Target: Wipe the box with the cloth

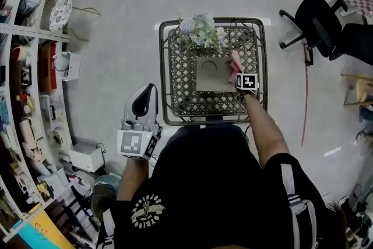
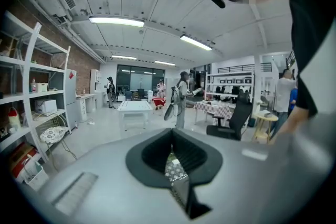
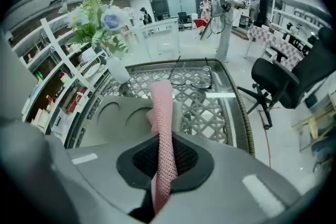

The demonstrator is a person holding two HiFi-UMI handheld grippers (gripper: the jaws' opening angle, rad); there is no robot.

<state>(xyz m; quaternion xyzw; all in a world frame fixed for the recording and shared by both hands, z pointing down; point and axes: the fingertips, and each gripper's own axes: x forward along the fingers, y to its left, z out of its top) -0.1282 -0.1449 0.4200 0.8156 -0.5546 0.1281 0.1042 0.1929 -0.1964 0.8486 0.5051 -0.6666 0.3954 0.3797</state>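
The right gripper [image 1: 238,71] was over the worktop [image 1: 165,67], a table with a lattice top and a dark woven rim. Its jaws were closed on the pink cloth [image 3: 163,123], which stood out from between them as a narrow folded strip. The far end of the cloth [image 1: 235,60] lay against the right edge of the box [image 1: 211,74]. The box [image 3: 113,118] was beige and flat, with round marks on its top side, and it lay on the lattice near the middle of the worktop. Just behind it stood a white vase [image 3: 118,71] with pale flowers [image 1: 201,31].

The left gripper [image 1: 147,91] was held away from the worktop, at the person's left side and above the floor. In the left gripper view its jaws [image 2: 170,136] were together, with nothing between them. Shelves [image 1: 35,67] with many small things stood at the left, and a black office chair [image 1: 315,23] stood at the right.
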